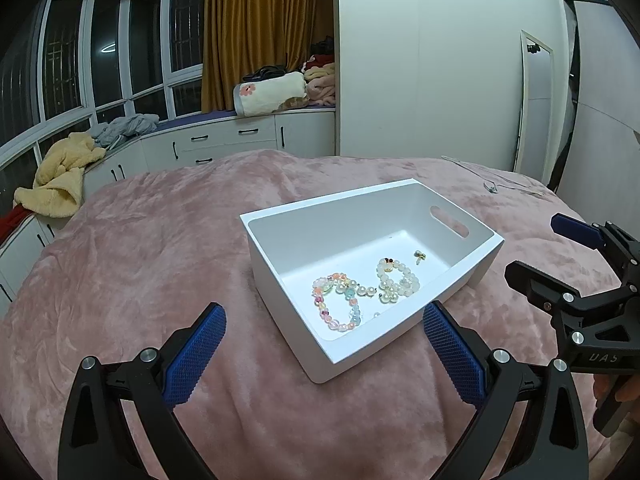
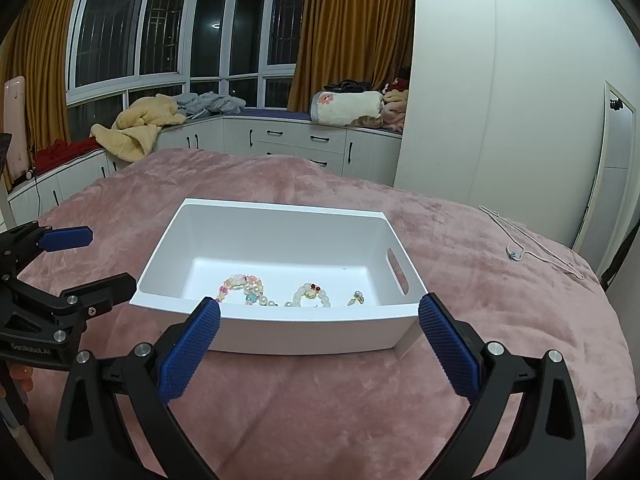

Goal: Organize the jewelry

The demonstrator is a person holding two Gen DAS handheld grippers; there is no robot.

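Blue pads: my left gripper [image 1: 324, 354] has its knobbly rubber fingers [image 1: 196, 354] spread wide with nothing between them but bedspread; neither pad touches the box.
Right tongs: my right gripper [image 2: 320, 346] is spread just as wide and holds nothing; its fingers sit just in front of the box's near wall, and I cannot tell whether they touch it.
Frames: black, angular arms with silver bolt heads on both tools.
Box: a white box [image 2: 304, 332] of smooth, matt plastic, rectangular with rounded corners and an oval handle slot in one end wall, resting on the bed between my two tools.
Jewelry inside: a pastel bead bracelet [image 1: 338, 300] in pink, blue and pearl tones lies as a loop on the floor; beside it a pearl bracelet [image 1: 398, 280] with a small red bead, bunched up; a small gold earring [image 1: 419, 255] sits apart, nearer the slotted wall.
Bedspread: a pink plush blanket [image 1: 140, 248], soft and crushed-looking.
Chain: a thin silvery necklace [image 2: 528, 250] lies stretched on the blanket, well apart from the box, outside it.
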